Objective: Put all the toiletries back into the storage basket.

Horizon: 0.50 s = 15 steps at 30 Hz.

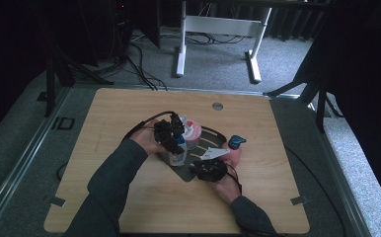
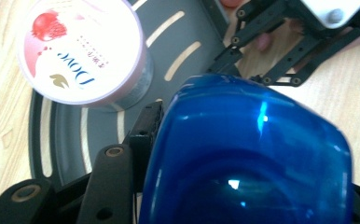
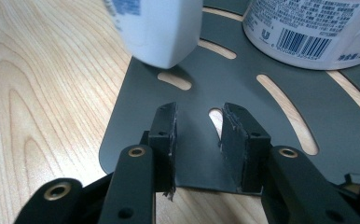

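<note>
Lab – dark curtains (image 1: 25, 39), floor cables (image 1: 139, 69)

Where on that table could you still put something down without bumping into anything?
The wooden table is bare along its near edge, down its left side and across the far side by the round hole. The middle is crowded: the grey tray carries a pink-lidded jar and a blue-capped bottle, with both hands there.

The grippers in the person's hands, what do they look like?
Both the left gripper and the right gripper are black, built of jointed bars with brass-coloured pivot rivets. Each has two flat black jaws with dark pads. The right one carries a pale three-cornered plate. A black cable trails off. The person wears dark grey long sleeves.
</note>
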### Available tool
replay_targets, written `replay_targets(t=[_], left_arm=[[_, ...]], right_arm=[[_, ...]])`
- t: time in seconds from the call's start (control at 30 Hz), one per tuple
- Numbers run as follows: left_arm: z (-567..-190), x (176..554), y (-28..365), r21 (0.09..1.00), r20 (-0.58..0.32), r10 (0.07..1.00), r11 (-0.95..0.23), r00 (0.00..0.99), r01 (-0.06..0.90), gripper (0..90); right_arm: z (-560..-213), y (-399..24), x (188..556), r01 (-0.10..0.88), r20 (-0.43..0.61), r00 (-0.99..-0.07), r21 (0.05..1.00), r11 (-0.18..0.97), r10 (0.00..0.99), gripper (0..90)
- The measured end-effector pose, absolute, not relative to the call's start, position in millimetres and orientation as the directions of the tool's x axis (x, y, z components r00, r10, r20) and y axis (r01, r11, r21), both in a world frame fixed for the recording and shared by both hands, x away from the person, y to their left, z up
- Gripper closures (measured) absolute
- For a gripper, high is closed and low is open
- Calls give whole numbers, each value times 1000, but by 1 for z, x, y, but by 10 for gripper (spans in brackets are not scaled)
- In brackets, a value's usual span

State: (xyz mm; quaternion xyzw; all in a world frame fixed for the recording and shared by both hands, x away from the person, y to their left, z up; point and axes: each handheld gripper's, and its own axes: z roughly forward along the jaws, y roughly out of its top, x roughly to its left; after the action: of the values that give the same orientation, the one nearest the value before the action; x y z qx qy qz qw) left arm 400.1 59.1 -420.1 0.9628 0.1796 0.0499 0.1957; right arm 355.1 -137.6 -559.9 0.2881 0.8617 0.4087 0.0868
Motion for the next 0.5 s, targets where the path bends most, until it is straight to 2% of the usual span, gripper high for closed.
replay_targets(t=[0.5], left_arm=[[-425,413,68,387,46,438,-837,898,388,552]], right_arm=[[-560,-138,355,427,89,-819,754,499,567,658]])
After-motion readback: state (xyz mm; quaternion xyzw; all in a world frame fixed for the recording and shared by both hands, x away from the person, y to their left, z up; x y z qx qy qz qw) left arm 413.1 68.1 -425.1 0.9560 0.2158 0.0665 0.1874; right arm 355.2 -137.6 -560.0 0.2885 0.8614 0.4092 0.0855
